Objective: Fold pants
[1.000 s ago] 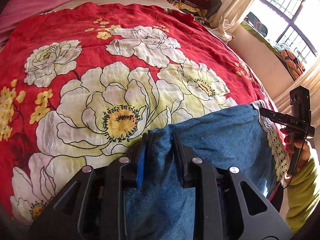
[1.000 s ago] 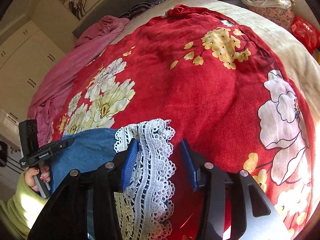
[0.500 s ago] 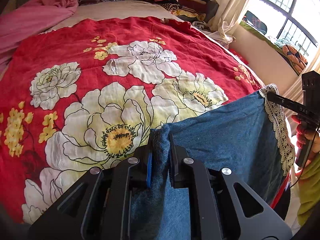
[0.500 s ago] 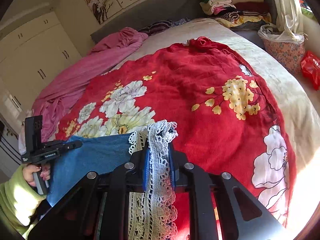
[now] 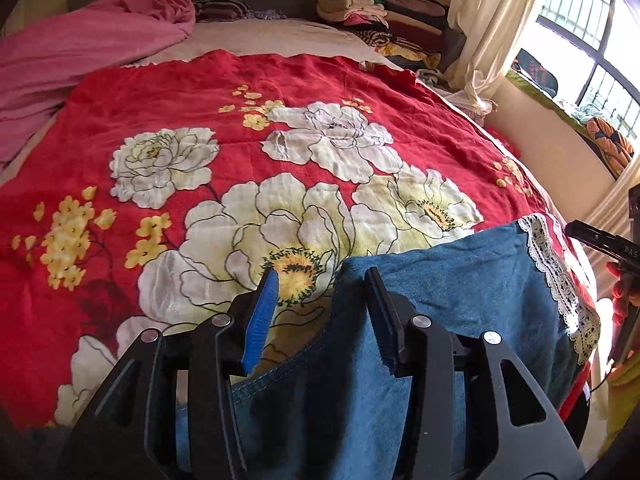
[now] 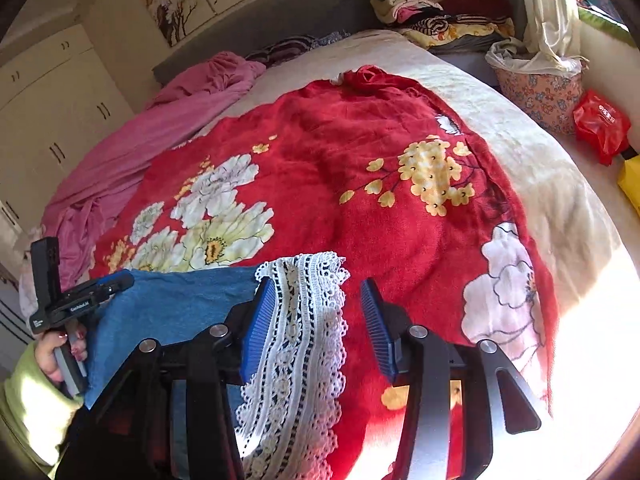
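Blue denim pants [image 5: 448, 292] with a white lace hem [image 5: 556, 276] lie at the near edge of the red floral blanket [image 5: 224, 92]. My left gripper [image 5: 322, 300] is open; the pants' left corner lies between its jaws, not pinched. My right gripper [image 6: 316, 308] is open too, with the lace hem [image 6: 304, 340] draped loosely between its blue pads [image 6: 256, 332]. The denim [image 6: 176, 304] stretches left toward the other gripper [image 6: 76, 300]. The right gripper also shows at the right edge of the left wrist view [image 5: 608, 240].
A pink sheet [image 5: 80, 52] lies bunched at the far left of the bed. Folded clothes [image 5: 372, 4] are stacked at the far right by the curtain [image 5: 484, 24]. A floral basket [image 6: 540, 84] and a red bag [image 6: 600, 124] sit beside the bed.
Both grippers went from shut on the pants half a second ago to open now. The fabric has dropped loose between the jaws.
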